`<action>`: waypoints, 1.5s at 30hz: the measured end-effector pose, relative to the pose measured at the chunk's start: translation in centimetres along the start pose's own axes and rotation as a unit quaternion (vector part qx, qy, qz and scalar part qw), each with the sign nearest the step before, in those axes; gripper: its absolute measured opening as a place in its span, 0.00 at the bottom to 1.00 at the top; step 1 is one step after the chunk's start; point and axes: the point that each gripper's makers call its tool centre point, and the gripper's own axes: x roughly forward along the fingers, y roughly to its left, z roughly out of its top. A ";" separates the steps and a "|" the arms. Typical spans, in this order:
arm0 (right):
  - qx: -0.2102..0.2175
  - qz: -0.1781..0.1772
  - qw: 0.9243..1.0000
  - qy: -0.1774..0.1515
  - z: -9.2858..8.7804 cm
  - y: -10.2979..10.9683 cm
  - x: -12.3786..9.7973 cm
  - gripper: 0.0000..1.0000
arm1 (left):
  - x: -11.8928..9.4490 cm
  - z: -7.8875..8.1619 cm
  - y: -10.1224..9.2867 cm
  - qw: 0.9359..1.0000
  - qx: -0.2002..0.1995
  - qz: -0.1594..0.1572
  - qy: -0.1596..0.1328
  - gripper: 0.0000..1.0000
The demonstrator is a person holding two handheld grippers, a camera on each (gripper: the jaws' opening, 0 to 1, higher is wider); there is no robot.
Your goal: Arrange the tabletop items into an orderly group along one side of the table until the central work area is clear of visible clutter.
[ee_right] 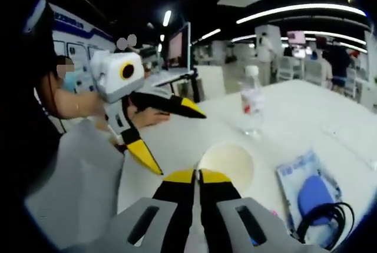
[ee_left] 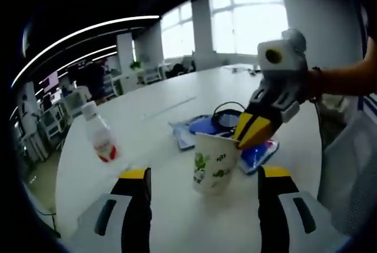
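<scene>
A white paper cup (ee_left: 213, 165) with a green leaf print stands on the white table (ee_left: 165, 103), slightly tilted. My right gripper (ee_left: 245, 140) reaches in from the right, shut on the cup's rim. In the right gripper view its own jaws (ee_right: 198, 176) pinch the near rim of the cup (ee_right: 231, 167), whose inside looks empty. My left gripper (ee_left: 205, 173) is open wide, its yellow tips level with the cup on either side and not touching it. From the right gripper view, the left gripper (ee_right: 177, 142) stands open to the left of the cup.
A clear plastic bottle (ee_left: 100, 138) with a red label stands left of the cup, also bottle (ee_right: 252, 103). Behind the cup lie a blue booklet (ee_left: 259, 154), a blue rounded item (ee_right: 315, 197) and a black cable (ee_right: 324, 217). A person sits at the table's edge.
</scene>
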 end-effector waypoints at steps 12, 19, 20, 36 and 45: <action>-0.046 0.026 0.999 0.003 2.1 2.3 -0.2 0.00 | 0.5 -0.1 -1.1 0.999 0.023 -0.024 0.012 0.59; -0.097 0.038 0.994 0.041 1.6 3.6 0.1 0.00 | 0.7 0.0 -1.6 0.999 0.029 -0.034 0.014 0.55; -0.102 0.039 0.993 0.044 1.6 3.8 0.2 0.00 | 0.6 0.0 -1.8 0.999 0.032 -0.037 0.014 0.54; -0.131 0.048 0.989 0.058 1.8 4.5 0.0 0.00 | 0.6 -0.8 -2.7 0.996 0.067 -0.053 0.035 0.41; -0.132 0.049 0.988 0.057 2.0 4.7 0.2 0.00 | 0.8 -0.9 -2.8 0.997 0.049 -0.050 0.043 0.41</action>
